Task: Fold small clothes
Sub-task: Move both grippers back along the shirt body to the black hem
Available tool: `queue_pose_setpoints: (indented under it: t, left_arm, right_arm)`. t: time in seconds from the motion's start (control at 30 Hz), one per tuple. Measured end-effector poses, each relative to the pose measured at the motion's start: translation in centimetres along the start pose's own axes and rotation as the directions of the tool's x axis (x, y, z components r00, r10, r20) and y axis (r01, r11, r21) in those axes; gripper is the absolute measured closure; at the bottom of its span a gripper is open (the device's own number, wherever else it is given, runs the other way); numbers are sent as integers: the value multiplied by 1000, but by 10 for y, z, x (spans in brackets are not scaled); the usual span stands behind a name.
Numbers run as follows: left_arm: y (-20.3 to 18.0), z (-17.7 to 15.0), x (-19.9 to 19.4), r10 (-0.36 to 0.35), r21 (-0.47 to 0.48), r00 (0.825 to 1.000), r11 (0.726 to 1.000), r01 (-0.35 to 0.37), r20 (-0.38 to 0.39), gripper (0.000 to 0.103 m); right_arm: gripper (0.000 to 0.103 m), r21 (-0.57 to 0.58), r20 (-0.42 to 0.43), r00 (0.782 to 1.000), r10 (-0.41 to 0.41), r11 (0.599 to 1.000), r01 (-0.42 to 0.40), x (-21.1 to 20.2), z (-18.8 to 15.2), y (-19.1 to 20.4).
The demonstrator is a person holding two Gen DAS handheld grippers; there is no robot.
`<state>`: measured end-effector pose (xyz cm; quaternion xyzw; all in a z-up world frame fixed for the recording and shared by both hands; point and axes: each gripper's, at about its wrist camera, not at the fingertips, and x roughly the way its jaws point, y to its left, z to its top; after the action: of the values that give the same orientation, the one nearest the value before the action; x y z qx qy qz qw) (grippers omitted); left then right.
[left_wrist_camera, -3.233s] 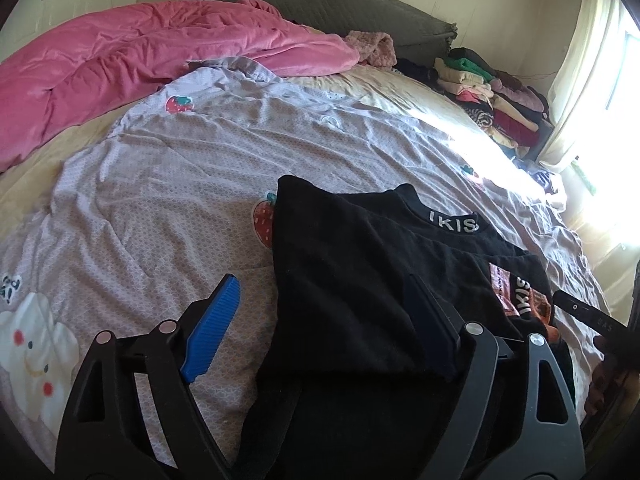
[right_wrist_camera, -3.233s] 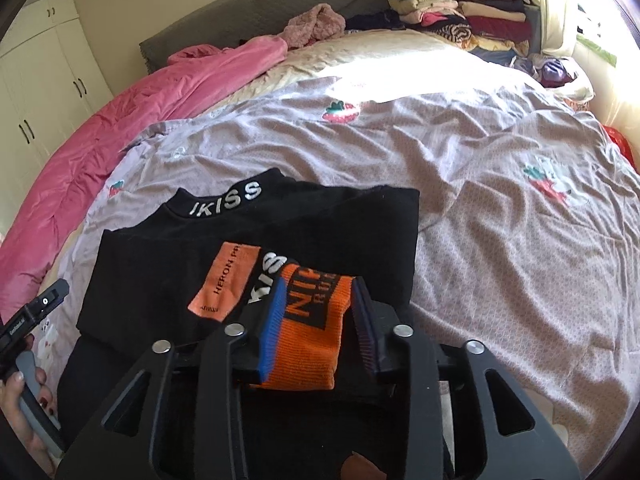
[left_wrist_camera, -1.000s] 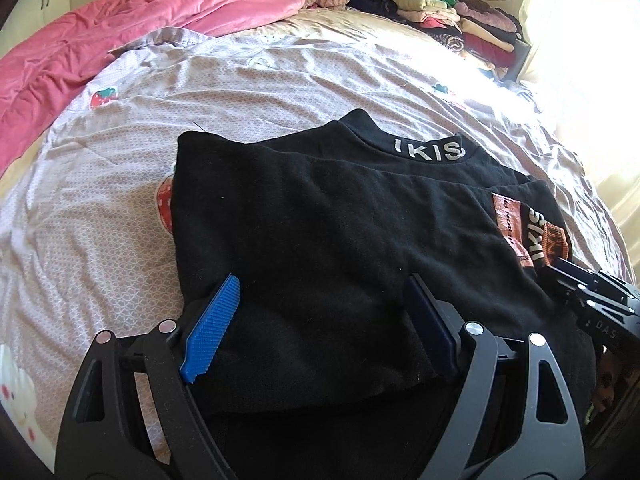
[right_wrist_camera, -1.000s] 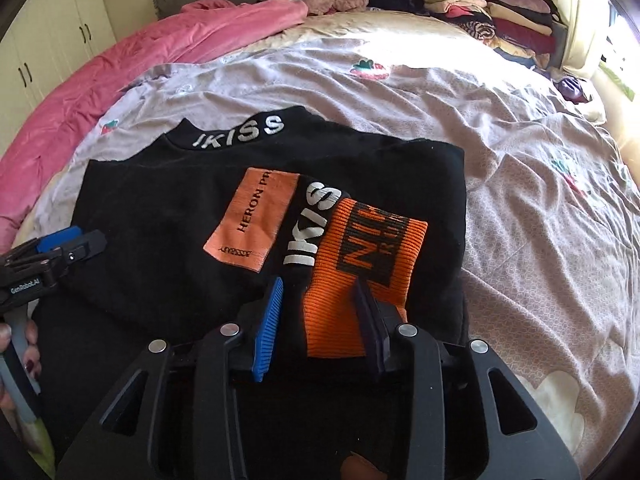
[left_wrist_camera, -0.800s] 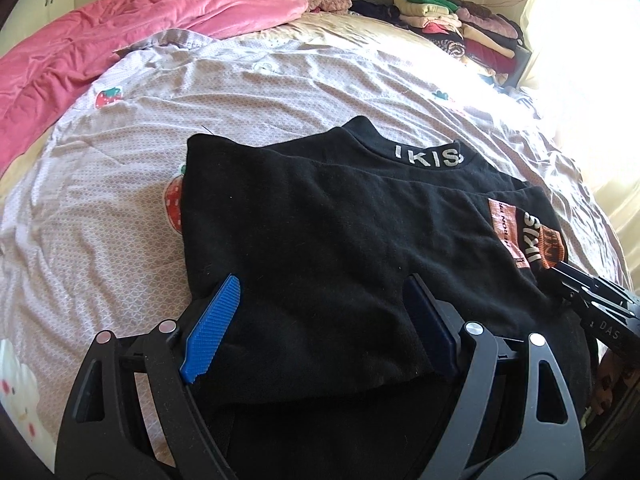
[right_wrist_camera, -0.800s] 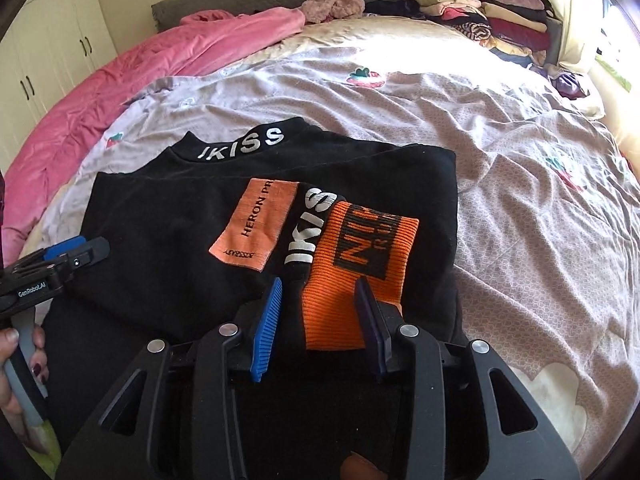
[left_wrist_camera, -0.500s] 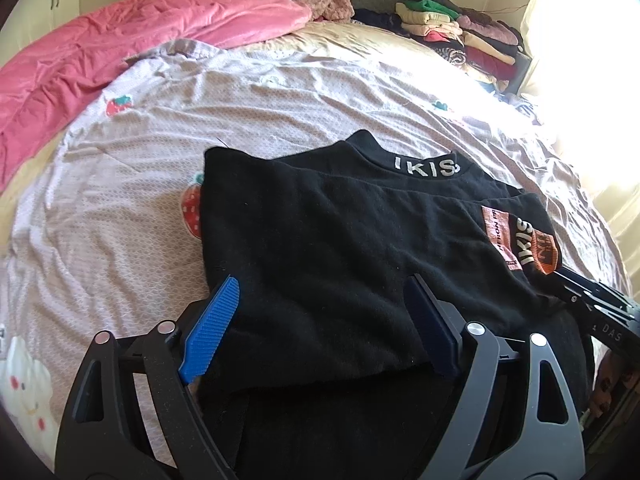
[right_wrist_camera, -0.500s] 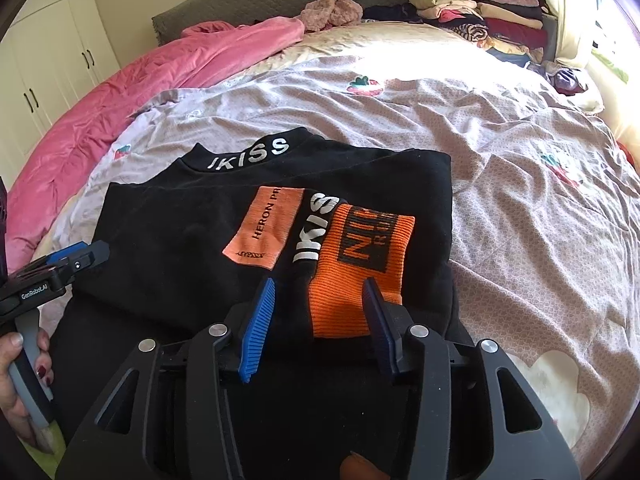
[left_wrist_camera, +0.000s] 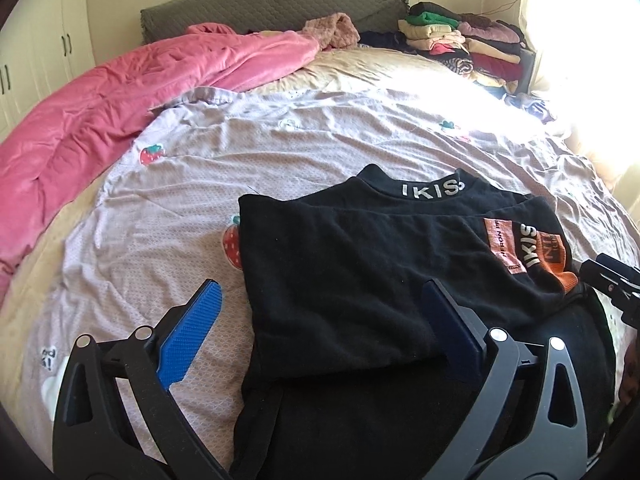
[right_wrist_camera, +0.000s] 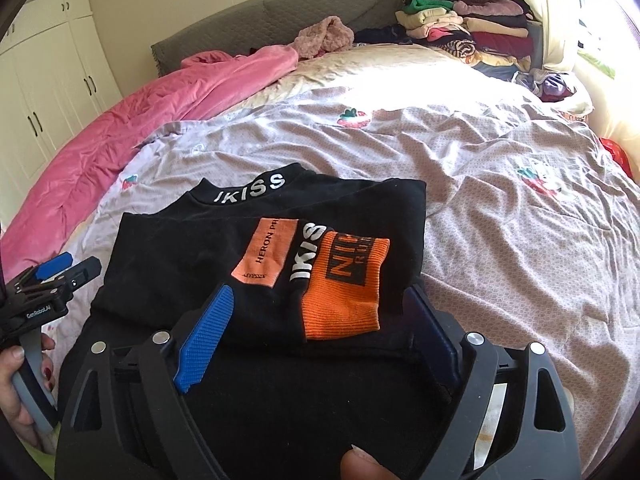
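Black knit, the folded sweater (right_wrist_camera: 192, 264) lies flat on the lilac bedsheet (right_wrist_camera: 500, 216), white "IKISS" collar toward the headboard (left_wrist_camera: 272, 4), an orange-cuffed sleeve (right_wrist_camera: 344, 284) laid lengthwise down its right side. Both the left hand-held gripper (left_wrist_camera: 320, 332) and right hand-held gripper (right_wrist_camera: 316, 336) have just been opening, released, grasping nothing.

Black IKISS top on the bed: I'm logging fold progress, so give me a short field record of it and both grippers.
garment: black IKISS top, folded, lying flat on the lilac strawberry-print sheet
sleeve: orange cuff laid across the top, beside the orange patch
left gripper: open, holding nothing, jaws just widened
right gripper: open, jaws just widened, cuff between them but not pinched
background: stack of folded clothes by the headboard
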<state>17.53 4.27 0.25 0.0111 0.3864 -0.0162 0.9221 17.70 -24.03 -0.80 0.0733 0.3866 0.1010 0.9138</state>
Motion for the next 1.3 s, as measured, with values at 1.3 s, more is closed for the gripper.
queue_pose_setpoints:
  t: [1.3]
  left_arm:
    - [22,-50,-69,33,-68,998,997,-29,61,9]
  right_arm:
    - [17,-42,90,996,10,999,-7,-68,-13,0]
